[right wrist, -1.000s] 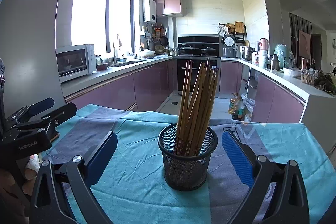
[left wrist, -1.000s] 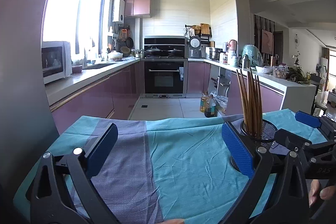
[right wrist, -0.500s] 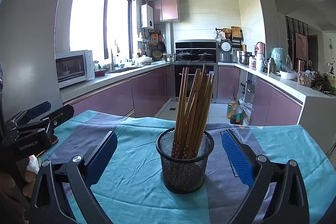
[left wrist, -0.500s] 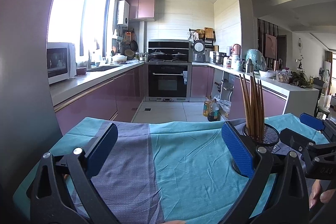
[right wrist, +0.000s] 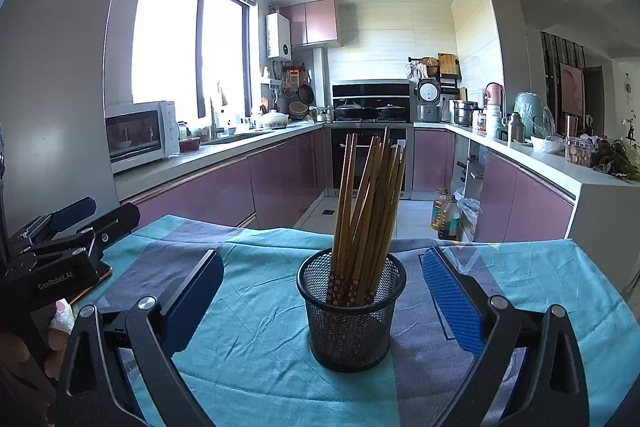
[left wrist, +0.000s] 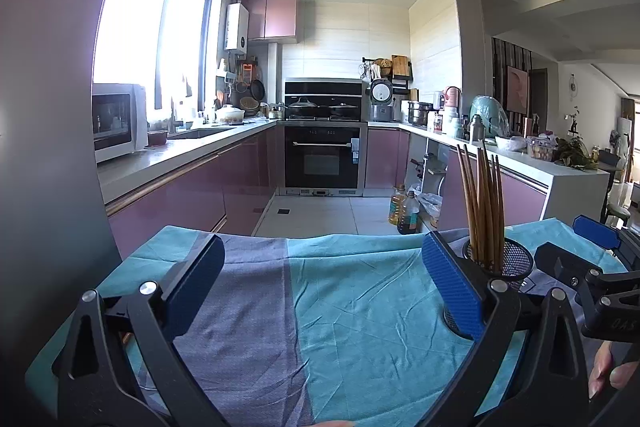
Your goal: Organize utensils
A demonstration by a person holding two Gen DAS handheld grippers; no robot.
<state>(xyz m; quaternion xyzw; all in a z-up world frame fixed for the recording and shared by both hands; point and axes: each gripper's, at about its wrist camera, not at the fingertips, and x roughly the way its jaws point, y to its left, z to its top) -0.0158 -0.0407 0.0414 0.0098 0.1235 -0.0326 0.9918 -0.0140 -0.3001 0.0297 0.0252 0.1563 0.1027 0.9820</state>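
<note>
Looking over my table (right wrist: 560, 279), I see only the blue cloth (left wrist: 360, 307) and the mesh cup (right wrist: 352, 323), with all the chopsticks (right wrist: 368, 211) already standing inside. My right gripper (right wrist: 320, 303) and left gripper (left wrist: 320, 291) both have fingers wide apart, holding nothing, so I think the job is about done.

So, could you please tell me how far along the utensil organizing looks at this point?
Done: the chopsticks stand bundled in the mesh holder on the tablecloth. In hand: nothing; the left gripper and right gripper both have jaws open and empty. Left: no loose utensils are visible, so it looks nearly finished.
</note>
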